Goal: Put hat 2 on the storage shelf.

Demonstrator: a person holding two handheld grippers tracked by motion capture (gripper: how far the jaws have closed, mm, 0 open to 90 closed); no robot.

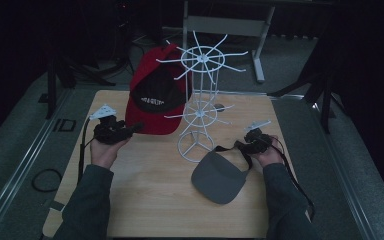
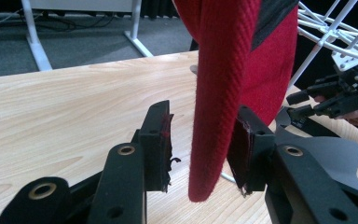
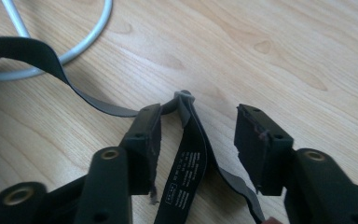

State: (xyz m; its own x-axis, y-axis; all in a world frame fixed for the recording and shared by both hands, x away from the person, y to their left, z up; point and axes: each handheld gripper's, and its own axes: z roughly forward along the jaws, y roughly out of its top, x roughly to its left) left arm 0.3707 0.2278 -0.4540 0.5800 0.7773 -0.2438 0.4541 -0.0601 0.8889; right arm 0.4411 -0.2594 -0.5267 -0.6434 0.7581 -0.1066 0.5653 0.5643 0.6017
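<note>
The left tongs (image 2: 198, 140) stand open with the brim of the red cap (image 1: 152, 90) hanging between the jaws, not yet pinched. The right tongs (image 3: 198, 140) gape too, straddling the dark strap (image 3: 189, 154) of the grey visor (image 1: 220, 175), which lies flat on the tabletop (image 1: 145, 200). The cap already hangs on the white wire rack (image 1: 200, 100); the visor, I'd guess, is still to go up. The cap's weave looks coarse, its lining black.

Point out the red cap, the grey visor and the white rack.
Red cap (image 1: 152, 122): high view, on its brim.
Grey visor (image 1: 220, 177): high view, middle of its bill.
White rack (image 1: 196, 146): high view, on its base ring.
</note>
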